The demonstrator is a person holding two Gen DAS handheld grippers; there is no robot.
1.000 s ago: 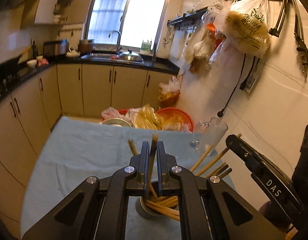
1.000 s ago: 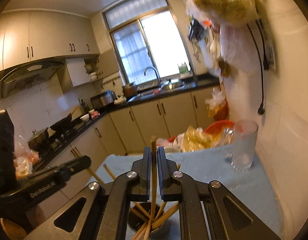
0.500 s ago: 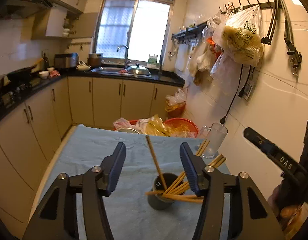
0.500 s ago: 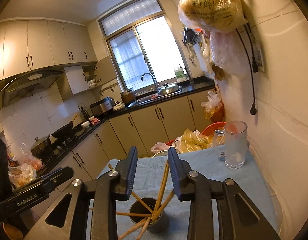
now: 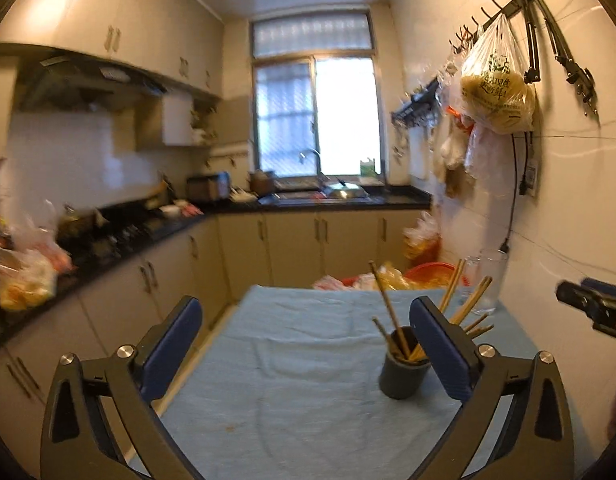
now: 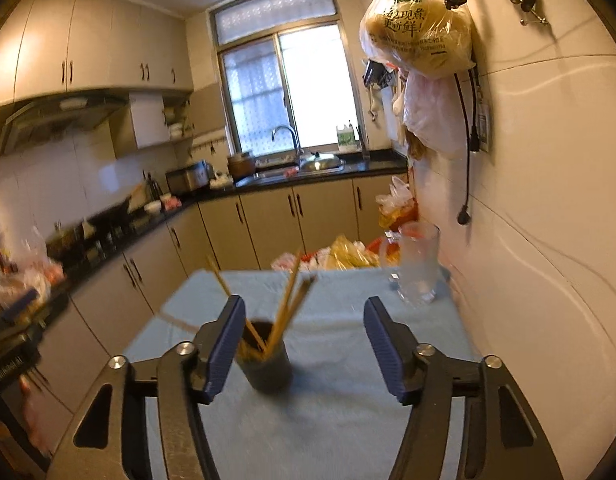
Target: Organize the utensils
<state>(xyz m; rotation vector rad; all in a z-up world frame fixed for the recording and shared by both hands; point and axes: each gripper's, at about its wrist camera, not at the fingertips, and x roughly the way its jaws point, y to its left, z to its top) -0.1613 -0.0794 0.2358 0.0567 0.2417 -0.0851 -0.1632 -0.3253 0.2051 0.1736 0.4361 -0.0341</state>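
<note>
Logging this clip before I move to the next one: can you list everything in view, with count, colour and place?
Holder cup: one, dark grey, on the table.
Chopsticks: several, exact count unclear, wooden, standing in the holder cup.
Tablecloth: one, light blue, covering the table.
Glass mug: one, clear, far right of the table by the wall.
Basin: one, orange-red, behind the table with bags.
Hanging bag: one, clear with yellow contents, on the wall hooks.
Sink faucet: one, metal, under the window.
Left claw: one, black with blue pads, just been opening, empty.
Right claw: one, same colours, just been opening, empty.
</note>
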